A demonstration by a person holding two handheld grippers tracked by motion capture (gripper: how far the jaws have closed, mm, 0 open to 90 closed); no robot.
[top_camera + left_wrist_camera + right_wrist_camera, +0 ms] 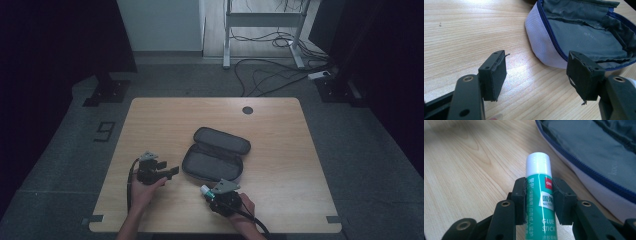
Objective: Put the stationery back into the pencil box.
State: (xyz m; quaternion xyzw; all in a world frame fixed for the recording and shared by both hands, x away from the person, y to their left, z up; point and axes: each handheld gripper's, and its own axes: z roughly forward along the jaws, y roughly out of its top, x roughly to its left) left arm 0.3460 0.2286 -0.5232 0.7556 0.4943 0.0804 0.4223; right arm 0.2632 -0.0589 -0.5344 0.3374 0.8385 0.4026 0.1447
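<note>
A green glue stick point(540, 195) with a white cap lies between the jaws of my right gripper point(539, 195), whose pads press on its sides just above the wooden table. In the high view the right gripper point(212, 192) sits at the table's near edge, with the glue stick point(205, 190) poking out toward the open grey pencil case point(216, 154). My left gripper point(172, 172) rests left of the case with its jaws wide apart. Its own view shows the open left gripper point(537, 75) empty over bare wood, the pencil case point(584, 35) with its blue zipper just beyond.
The wooden table point(150, 125) has a dark round grommet point(247, 110) near its far edge. Cables and a white desk frame point(262, 20) lie on the floor beyond. Bare wood surrounds the case on all sides.
</note>
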